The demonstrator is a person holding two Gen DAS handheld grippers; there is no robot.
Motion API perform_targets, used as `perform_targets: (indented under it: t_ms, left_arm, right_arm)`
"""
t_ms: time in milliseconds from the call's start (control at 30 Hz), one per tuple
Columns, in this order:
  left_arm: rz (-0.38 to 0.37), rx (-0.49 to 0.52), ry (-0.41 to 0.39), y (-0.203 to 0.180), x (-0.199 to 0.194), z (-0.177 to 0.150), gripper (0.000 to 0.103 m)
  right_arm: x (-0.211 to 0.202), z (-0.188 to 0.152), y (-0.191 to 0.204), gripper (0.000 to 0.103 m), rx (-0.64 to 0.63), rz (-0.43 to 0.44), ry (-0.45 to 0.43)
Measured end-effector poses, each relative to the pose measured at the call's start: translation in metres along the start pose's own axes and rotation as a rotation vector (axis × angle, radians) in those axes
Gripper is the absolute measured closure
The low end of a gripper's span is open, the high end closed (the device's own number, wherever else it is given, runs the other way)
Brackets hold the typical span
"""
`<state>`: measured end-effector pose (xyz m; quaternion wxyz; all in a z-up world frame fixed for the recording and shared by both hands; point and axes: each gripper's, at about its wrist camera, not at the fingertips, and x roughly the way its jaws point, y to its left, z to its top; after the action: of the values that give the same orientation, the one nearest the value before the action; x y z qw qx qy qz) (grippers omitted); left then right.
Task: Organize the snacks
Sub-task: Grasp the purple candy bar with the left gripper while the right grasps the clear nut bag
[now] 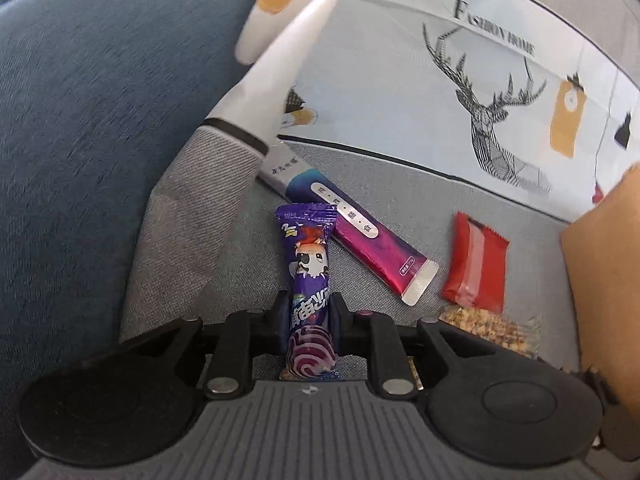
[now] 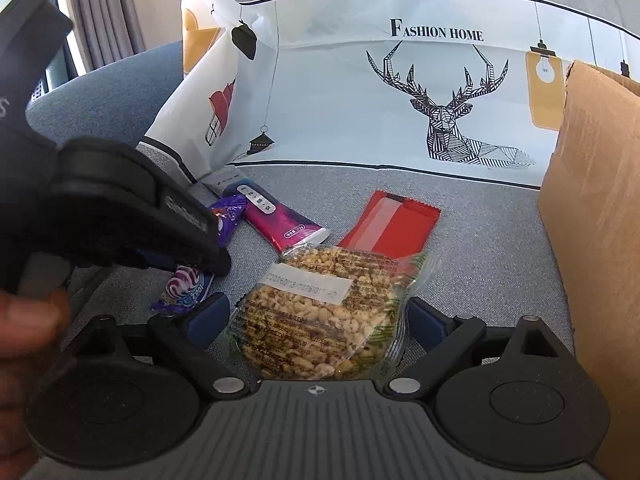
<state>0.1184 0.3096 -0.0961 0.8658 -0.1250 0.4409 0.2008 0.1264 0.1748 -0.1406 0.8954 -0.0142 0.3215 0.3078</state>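
at the far left of the left wrist view a blue cushion [image 1: 92,128] crowds the grey fabric floor [image 1: 400,184] up to its folded edge. at lower centre the left gripper [image 1: 310,316] is clenched on the purple candy bar [image 1: 310,276], standing lengthwise between its pads. to its right lie the magenta stick pack [image 1: 360,232], then the red wrapper [image 1: 476,264], with bare fabric between. in the right wrist view the right gripper [image 2: 320,320] stands released around the puffed grain cake [image 2: 320,316], pads apart from it. a cardboard flap [image 2: 592,208] walls the right edge; the deer-print wall [image 2: 400,100] closes the top.
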Motion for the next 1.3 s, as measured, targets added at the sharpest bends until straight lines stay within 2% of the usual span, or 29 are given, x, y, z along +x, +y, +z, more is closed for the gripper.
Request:
perform_targets:
  t_ms: [133,200,367,433,467,500,633,733,833,967,1100,1167,1300]
  left_arm:
    - [0.003,-0.002,-0.002,0.000,0.002,0.000,0.085]
    - [0.000,-0.008,0.001,0.004,-0.002,-0.002,0.085]
    - [-0.017,-0.019,-0.001,0.008,-0.012,-0.003,0.085]
    - [-0.027,-0.026,0.002,0.009,-0.017,-0.006,0.085]
    - [-0.030,-0.025,0.003,0.008,-0.022,-0.009,0.085]
    - [-0.033,-0.023,0.002,0.007,-0.027,-0.011,0.085]
    - [-0.042,-0.008,-0.006,0.004,-0.051,-0.026,0.085]
    - [-0.043,-0.004,-0.024,0.005,-0.074,-0.039,0.085]
    - [-0.050,-0.014,-0.033,0.007,-0.095,-0.052,0.085]
    - [-0.078,-0.017,-0.019,0.012,-0.116,-0.069,0.085]
    - [-0.189,-0.077,0.049,0.024,-0.117,-0.079,0.085]
    - [-0.182,-0.067,0.087,0.024,-0.113,-0.082,0.085]
    - [-0.172,-0.051,0.174,0.022,-0.101,-0.088,0.085]
  right_arm:
    - [0.001,-0.001,0.001,0.012,-0.010,0.014,0.003]
    - [0.001,-0.001,0.001,0.022,-0.021,0.029,0.002]
    - [-0.007,-0.004,-0.002,0.027,-0.025,0.029,-0.023]
    - [-0.016,-0.005,-0.003,0.035,-0.028,0.035,-0.038]
    - [-0.022,-0.005,-0.003,0.046,-0.034,0.043,-0.046]
    - [-0.029,-0.005,-0.003,0.053,-0.040,0.055,-0.058]
    - [-0.059,-0.009,-0.006,0.063,-0.082,0.097,-0.053]
    - [-0.079,-0.017,-0.012,0.078,-0.085,0.098,-0.041]
    - [-0.098,-0.023,-0.018,0.078,-0.062,0.105,-0.033]
    - [-0.124,-0.032,-0.026,0.078,-0.004,0.167,0.000]
    - [-0.144,-0.041,-0.029,0.078,0.070,0.334,0.104]
    - [-0.150,-0.047,-0.027,0.078,0.084,0.372,0.153]
    - [-0.157,-0.056,-0.016,0.069,0.021,0.312,0.193]
